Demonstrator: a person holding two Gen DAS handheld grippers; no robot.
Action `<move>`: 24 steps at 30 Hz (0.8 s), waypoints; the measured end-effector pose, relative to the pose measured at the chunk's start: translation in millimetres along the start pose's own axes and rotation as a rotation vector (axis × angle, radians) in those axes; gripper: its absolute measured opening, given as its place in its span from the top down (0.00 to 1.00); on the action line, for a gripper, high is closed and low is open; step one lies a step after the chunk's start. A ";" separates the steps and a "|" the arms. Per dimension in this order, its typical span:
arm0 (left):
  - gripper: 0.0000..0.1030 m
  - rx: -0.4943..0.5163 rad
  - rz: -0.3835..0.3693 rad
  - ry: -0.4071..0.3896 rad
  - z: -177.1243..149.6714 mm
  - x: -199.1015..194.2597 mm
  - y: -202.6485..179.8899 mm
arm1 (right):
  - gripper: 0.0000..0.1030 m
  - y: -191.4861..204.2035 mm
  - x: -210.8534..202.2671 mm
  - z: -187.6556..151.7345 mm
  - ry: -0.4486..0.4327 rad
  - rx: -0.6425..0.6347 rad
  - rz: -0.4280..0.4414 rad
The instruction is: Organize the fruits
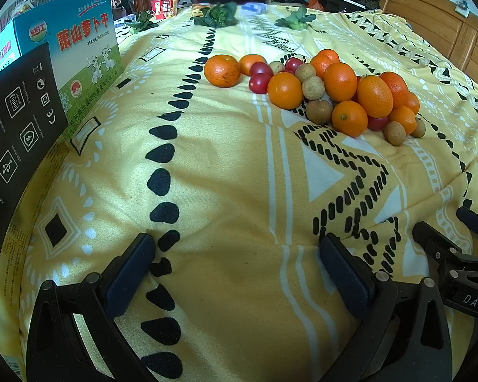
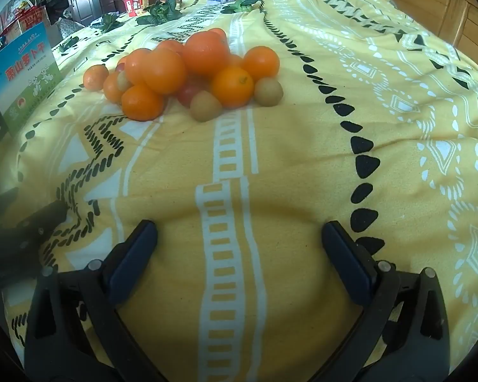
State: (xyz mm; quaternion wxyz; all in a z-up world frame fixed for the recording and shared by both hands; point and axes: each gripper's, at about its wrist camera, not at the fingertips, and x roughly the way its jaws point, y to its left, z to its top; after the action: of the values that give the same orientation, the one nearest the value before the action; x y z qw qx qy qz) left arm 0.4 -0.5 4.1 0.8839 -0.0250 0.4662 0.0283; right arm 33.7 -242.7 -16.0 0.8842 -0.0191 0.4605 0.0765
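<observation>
On a yellow blanket (image 1: pixel 226 165) with black and white shapes lies a pile of fruit (image 1: pixel 328 92). From the left wrist view the pile is in the upper middle of the frame, a bit to the right. It has many orange fruits, some small red tomatoes (image 1: pixel 259 83) and some little brown round fruits (image 1: pixel 318 111), all touching each other. One orange fruit (image 1: pixel 222 70) sits at the left end of the pile.

At the bottom of that frame the left gripper (image 1: pixel 235 273) has its two fingers far apart. Nothing is between them, only blanket. It is well away from the fruit. At the left edge stand a blue and green box (image 1: pixel 79 51) and a black box (image 1: pixel 16 121).

From the right wrist view the pile (image 2: pixel 188 76) is in the upper left part of the frame. At the bottom the right gripper (image 2: pixel 239 261) also has its fingers wide apart with nothing between them, far from the fruit. Green leafy plants (image 2: pixel 162 12) lie at the far end of the blanket
</observation>
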 end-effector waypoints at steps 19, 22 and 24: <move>0.00 -0.003 0.000 -0.004 -3.9 -0.7 1.3 | 0.00 0.1 -0.1 0.1 0.000 0.000 0.000; 0.00 -0.003 0.000 -0.003 -3.0 -0.7 1.4 | 0.00 0.1 -0.1 0.1 0.000 0.000 0.000; 0.00 -0.003 0.000 -0.003 -2.3 -0.7 1.4 | 0.00 0.1 -0.1 0.1 0.000 0.000 0.000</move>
State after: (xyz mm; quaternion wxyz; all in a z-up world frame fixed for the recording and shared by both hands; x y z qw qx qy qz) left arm -2.0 0.7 3.3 0.8846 -0.0263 0.4647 0.0289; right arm 33.7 -242.6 -15.9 0.8841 -0.0191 0.4605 0.0764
